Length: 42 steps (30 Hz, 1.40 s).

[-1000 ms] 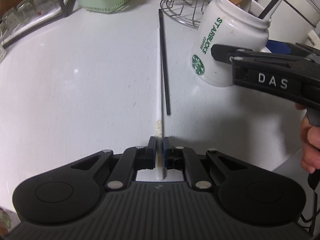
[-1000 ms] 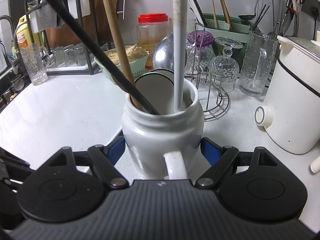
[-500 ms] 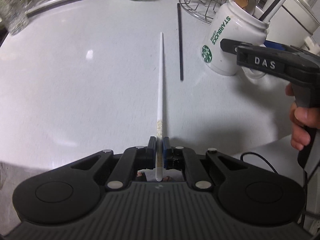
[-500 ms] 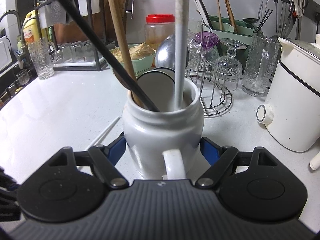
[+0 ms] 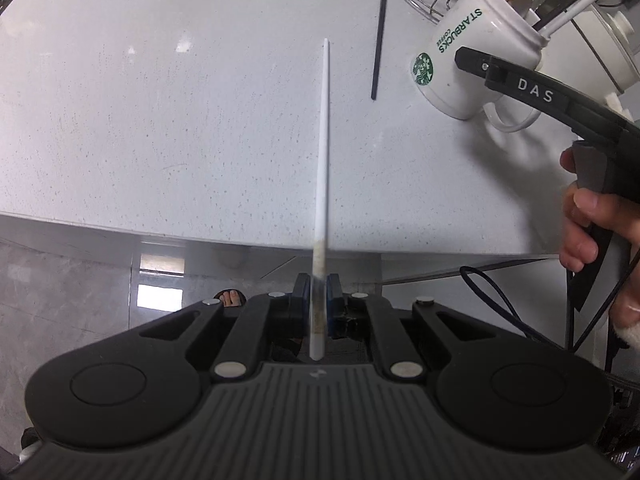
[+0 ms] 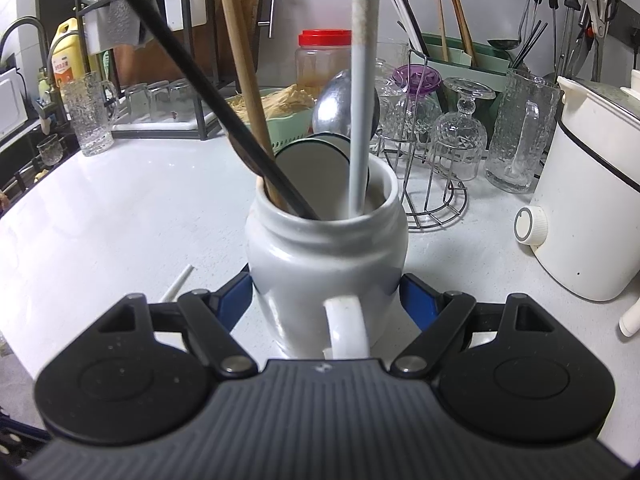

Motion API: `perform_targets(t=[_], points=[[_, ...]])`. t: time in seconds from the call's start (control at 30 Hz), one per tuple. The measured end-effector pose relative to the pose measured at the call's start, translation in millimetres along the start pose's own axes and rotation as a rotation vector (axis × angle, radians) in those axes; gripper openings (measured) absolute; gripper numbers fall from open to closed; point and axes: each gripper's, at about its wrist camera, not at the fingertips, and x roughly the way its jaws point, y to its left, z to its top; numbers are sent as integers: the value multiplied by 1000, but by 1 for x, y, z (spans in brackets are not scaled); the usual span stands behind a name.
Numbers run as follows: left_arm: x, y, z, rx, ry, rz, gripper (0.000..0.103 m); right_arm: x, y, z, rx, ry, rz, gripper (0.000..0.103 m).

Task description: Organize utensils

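My left gripper (image 5: pixel 318 284) holds the thick end of a long white chopstick (image 5: pixel 325 140) between its pads; its jaws are opening slightly. The chopstick points out over the white counter (image 5: pixel 160 120). A black chopstick (image 5: pixel 378 40) lies loose on the counter to its right. My right gripper (image 6: pixel 326 292) has its jaws closing against both sides of a white Starbucks mug (image 6: pixel 324 256), also seen as the mug (image 5: pixel 476 68) in the left wrist view. The mug stands on the counter and holds a white chopstick (image 6: pixel 360 120), a black chopstick (image 6: pixel 200 80), a wooden handle (image 6: pixel 244 80) and spoons.
The counter's front edge (image 5: pixel 160 228) runs under the left gripper, with floor below. A wire rack of glasses (image 6: pixel 432 184), a white cooker (image 6: pixel 588 200) and a green basket (image 6: pixel 288 120) stand behind the mug. A person's hand (image 5: pixel 584 220) grips the right tool.
The left gripper has drawn back past the counter's front edge with the white chopstick, away from the black chopstick left lying there. The right gripper has stayed on the mug.
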Motion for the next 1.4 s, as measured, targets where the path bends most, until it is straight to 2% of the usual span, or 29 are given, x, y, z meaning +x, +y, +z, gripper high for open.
perform_targets(t=[0.13,0.3,0.4,0.47,0.53,0.7,0.93,1.13,1.27,1.4], points=[[5,-1,-1,0,10,16,40,0,-1,0,7,2,5,83],[11,-1,1,-5,2,16,41,-1,-1,-1,3,0,8,82],[16,2,2,-21,-8,25,37,-1,0,-1,-1,0,8,82],[21,4,2,-43,-3,25,17,-1,-1,0,4,2,10,82],[20,5,1,-58,-16,13,9,0,-1,0,3,3,12,82],[4,1,3,-64,-58,4,8,0,-1,0,-3,1,14,82],[-44,1,21,-44,-126,7,8,-1,-2,0,-6,0,15,82],[-75,8,55,9,-167,27,8,-2,2,-1,5,-8,0,82],[-93,5,73,91,-212,27,8,-2,6,-4,18,-20,-24,82],[-117,4,90,156,-258,-2,8,-3,11,-4,43,-21,-53,82]])
